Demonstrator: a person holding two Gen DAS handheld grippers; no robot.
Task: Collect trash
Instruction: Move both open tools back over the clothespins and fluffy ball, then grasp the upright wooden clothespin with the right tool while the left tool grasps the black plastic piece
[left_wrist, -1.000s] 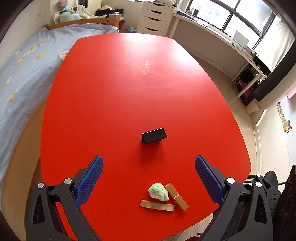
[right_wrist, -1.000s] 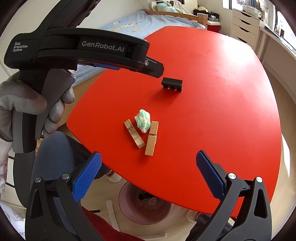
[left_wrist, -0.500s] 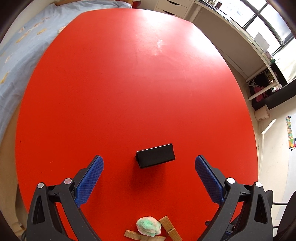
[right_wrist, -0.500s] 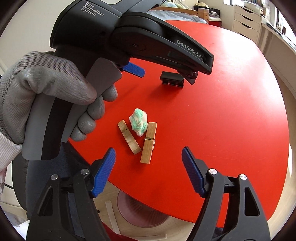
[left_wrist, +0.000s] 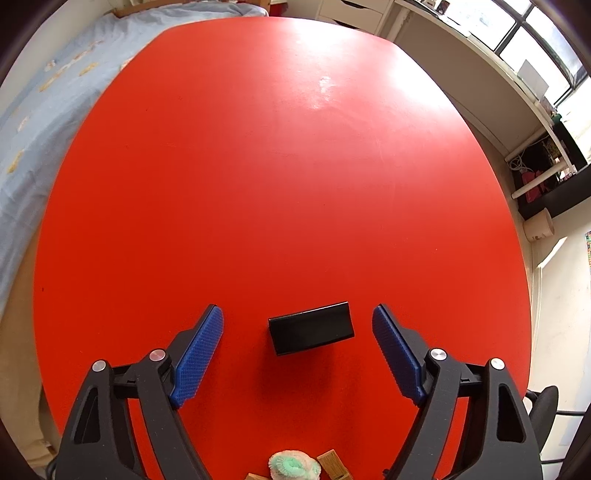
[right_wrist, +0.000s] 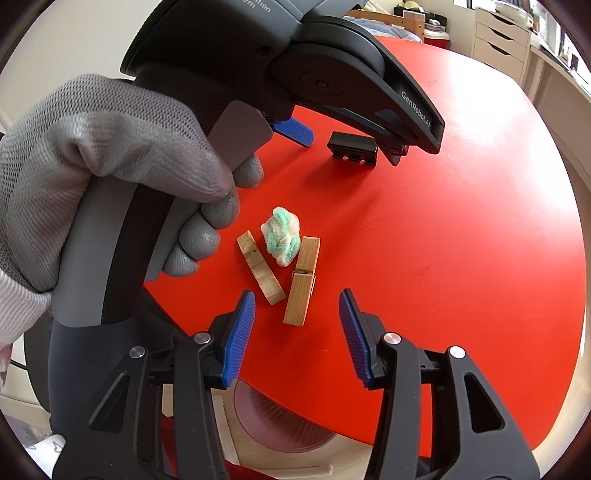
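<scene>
On the red table (left_wrist: 258, 166) a small black block (left_wrist: 310, 326) lies between my left gripper's (left_wrist: 297, 312) blue pads. The jaws are closing, with gaps left on both sides of the block. In the right wrist view a gloved hand (right_wrist: 110, 166) holds that gripper over the black block (right_wrist: 352, 147). Near the front edge lie a crumpled green-and-white wad (right_wrist: 280, 236) and two wooden clothespins (right_wrist: 260, 271) (right_wrist: 303, 280). My right gripper (right_wrist: 297, 295) hovers over the lower end of the right clothespin. Its jaws are closing, and the pads touch nothing.
A bed with a blue sheet (left_wrist: 44, 110) runs along the table's left side. White drawers (right_wrist: 498, 40) and a desk under the window (left_wrist: 480, 55) stand beyond it. A pink round object (right_wrist: 280, 424) sits on the floor under the near edge, and a black chair (left_wrist: 546, 410) stands to the right.
My left gripper moved forward and down until the black block lay between its fingers, and its jaws narrowed. The right gripper stayed in place while its jaws narrowed steadily.
</scene>
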